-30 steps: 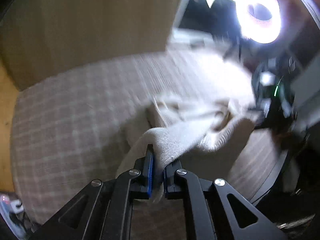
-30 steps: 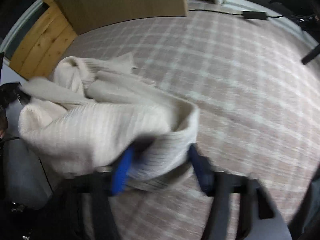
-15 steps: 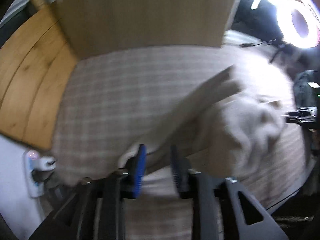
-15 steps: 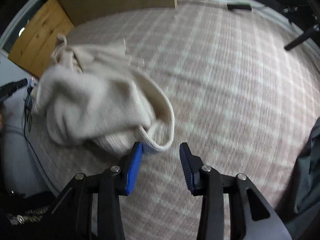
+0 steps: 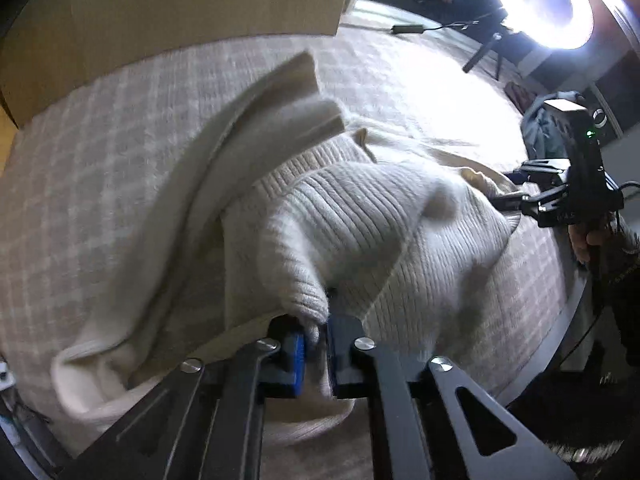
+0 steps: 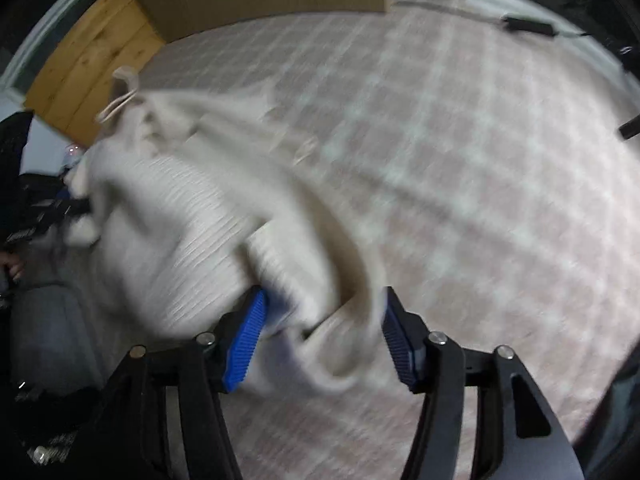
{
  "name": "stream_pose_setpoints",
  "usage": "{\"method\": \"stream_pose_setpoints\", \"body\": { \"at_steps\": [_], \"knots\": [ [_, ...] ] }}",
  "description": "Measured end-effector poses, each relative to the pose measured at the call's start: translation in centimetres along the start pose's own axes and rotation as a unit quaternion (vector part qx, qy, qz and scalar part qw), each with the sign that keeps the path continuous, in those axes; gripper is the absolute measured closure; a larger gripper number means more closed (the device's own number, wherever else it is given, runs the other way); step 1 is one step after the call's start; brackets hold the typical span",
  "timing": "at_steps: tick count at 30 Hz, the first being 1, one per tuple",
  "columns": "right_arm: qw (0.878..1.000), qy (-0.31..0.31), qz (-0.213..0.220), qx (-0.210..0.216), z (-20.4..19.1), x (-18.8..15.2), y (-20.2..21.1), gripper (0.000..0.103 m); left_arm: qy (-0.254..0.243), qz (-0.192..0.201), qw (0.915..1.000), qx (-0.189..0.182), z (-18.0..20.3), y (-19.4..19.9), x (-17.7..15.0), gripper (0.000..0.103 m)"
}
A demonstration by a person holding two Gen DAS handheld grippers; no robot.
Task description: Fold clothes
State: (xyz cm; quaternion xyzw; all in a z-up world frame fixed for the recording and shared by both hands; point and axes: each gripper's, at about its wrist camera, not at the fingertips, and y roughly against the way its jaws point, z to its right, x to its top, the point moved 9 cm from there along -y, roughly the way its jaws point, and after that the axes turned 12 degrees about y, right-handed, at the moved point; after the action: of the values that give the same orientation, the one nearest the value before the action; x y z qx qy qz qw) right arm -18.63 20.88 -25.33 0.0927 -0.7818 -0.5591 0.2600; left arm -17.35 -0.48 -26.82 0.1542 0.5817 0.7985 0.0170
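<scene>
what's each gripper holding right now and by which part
Left gripper pinches a ribbed edge of the cream sweater. Right gripper is open, fabric between its pads, not clamped.

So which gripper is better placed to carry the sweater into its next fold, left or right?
Left, probably. The left gripper is pinched shut on a ribbed edge of the cream sweater, so it can pull right away. The right gripper stands wide open with blurred fabric between its fingers, and must close first.
</scene>
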Motion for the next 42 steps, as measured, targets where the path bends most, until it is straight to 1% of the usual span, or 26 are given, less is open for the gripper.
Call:
{"method": "stream_pose_setpoints", "body": {
  "at_steps": [2,5,7,9,11,14,17,18,19,20,21,22,24,25,27,29,30,31,33,34,36,38,41,42],
  "knots": [
    [1.000,0.025,-0.003,-0.010,-1.3,-0.7,0.7,0.051,0.008,0.007,0.9999,0.000,-1.5,1.7,-0.9,0.096],
    [0.999,0.030,0.016,-0.024,-1.8,-0.9,2.6,0.050,0.035,0.007,0.9991,0.022,-5.0,3.0,-2.5,0.096],
    [0.999,0.023,0.036,-0.020,-1.8,-0.4,3.8,0.049,0.046,0.005,0.9986,0.023,-6.2,3.3,-3.5,0.096],
    [0.998,0.031,0.046,-0.023,-1.9,0.4,4.1,0.049,0.049,0.002,0.9986,0.021,-6.3,3.3,-4.1,0.096],
    [0.997,0.051,0.044,-0.029,-2.3,1.5,3.6,0.049,0.043,0.004,0.9989,0.019,-5.9,3.1,-4.1,0.096],
    [0.995,0.089,0.028,-0.036,-2.9,3.2,2.2,0.049,0.039,0.006,0.9991,0.017,-5.4,2.8,-4.1,0.096],
    [0.994,0.108,0.005,-0.012,-3.1,5.5,-1.5,0.049,0.042,0.009,0.9989,0.019,-5.5,2.6,-4.0,0.096],
    [0.994,0.113,-0.009,-0.002,-3.2,5.5,-2.5,0.049,0.043,0.010,0.9988,0.020,-5.5,2.5,-3.9,0.095],
    [0.993,0.116,-0.022,0.007,-3.3,5.3,-3.3,0.051,0.044,0.012,0.9987,0.021,-5.5,2.5,-3.9,0.092],
    [0.992,0.117,-0.031,0.015,-3.4,5.1,-3.9,0.056,0.045,0.013,0.9987,0.021,-5.6,2.4,-3.8,0.090],
    [0.992,0.118,-0.037,0.024,-3.6,4.9,-4.2,0.073,0.046,0.014,0.9986,0.022,-5.6,2.3,-3.8,0.091],
    [0.992,0.118,-0.036,0.026,-3.7,4.7,-4.0,0.089,0.047,0.015,0.9985,0.023,-5.6,2.3,-3.7,0.096],
    [0.993,0.112,-0.023,0.015,-3.5,4.8,-3.0,0.091,0.049,0.017,0.9984,0.025,-5.7,2.1,-3.6,0.096],
    [0.994,0.108,-0.007,0.010,-3.5,5.1,-1.7,0.092,0.049,0.020,0.9983,0.026,-5.7,2.1,-3.5,0.096],
    [0.994,0.102,0.030,-0.006,-3.5,6.0,1.5,0.093,0.034,0.050,0.9976,0.032,-4.6,4.0,-2.2,0.097],
    [0.992,0.100,0.077,-0.028,-3.6,7.5,6.0,0.097,0.017,0.091,0.9950,0.036,-3.5,7.7,0.0,0.097],
    [0.988,0.101,0.106,-0.041,-3.8,8.5,8.8,0.097,0.005,0.117,0.9921,0.046,-3.0,10.1,1.3,0.097],
    [0.984,0.103,0.134,-0.059,-4.2,9.7,11.7,0.097,-0.012,0.152,0.9865,0.060,-2.2,13.2,2.8,0.097],
    [0.971,0.107,0.191,-0.094,-5.0,11.9,17.8,0.097,-0.033,0.206,0.9754,0.070,-0.8,18.8,5.2,0.097],
    [0.964,0.111,0.215,-0.112,-5.6,12.8,20.7,0.097,-0.047,0.238,0.9669,0.080,0.2,22.2,6.1,0.097],
    [0.947,0.123,0.254,-0.152,-6.9,14.4,26.4,0.097,-0.074,0.298,0.9465,0.098,2.2,29.0,7.9,0.097],
    [0.930,0.133,0.289,-0.187,-8.2,15.0,32.1,0.097,-0.092,0.335,0.9313,0.110,4.1,33.6,8.4,0.097],
    [0.903,0.138,0.336,-0.229,-10.5,14.8,39.7,0.097,-0.116,0.384,0.9075,0.125,6.7,40.2,8.5,0.097],
    [0.894,0.139,0.350,-0.244,-11.3,14.4,41.9,0.097,-0.120,0.395,0.9019,0.127,7.3,41.5,8.2,0.097]
  ]
}}
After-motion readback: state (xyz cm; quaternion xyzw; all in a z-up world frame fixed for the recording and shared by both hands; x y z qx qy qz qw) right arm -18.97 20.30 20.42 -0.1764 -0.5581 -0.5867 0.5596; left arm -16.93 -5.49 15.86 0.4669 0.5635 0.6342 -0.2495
